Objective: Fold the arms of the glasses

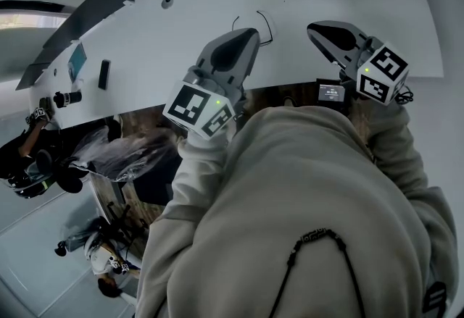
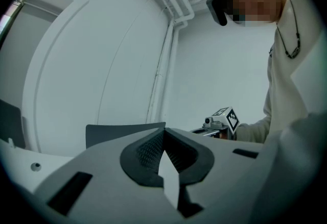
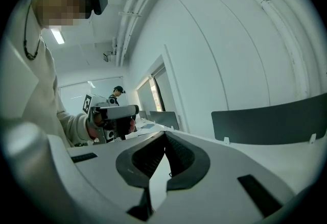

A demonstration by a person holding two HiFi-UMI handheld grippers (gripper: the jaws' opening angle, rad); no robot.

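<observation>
The glasses (image 1: 255,25) show only as a thin dark wire outline, too small to tell how their arms stand. They lie on the white counter (image 1: 181,27) at about 12 o'clock in the head view, just beside the tip of the left gripper (image 1: 250,35) and at 9 o'clock from the right gripper (image 1: 313,27). Both grippers are clenched on nothing, their jaws meeting at the tips. A small black device (image 1: 104,74) lies at 10 o'clock, well apart.

Left gripper (image 2: 163,139) and right gripper (image 3: 164,141): matt grey plastic shells. Pads (image 2: 149,150): black, finely ribbed, rubber-like. Table (image 1: 181,34): smooth, matt white. Sweatshirt (image 1: 290,179): soft beige cloth, with a braided black cord (image 1: 319,234).
</observation>
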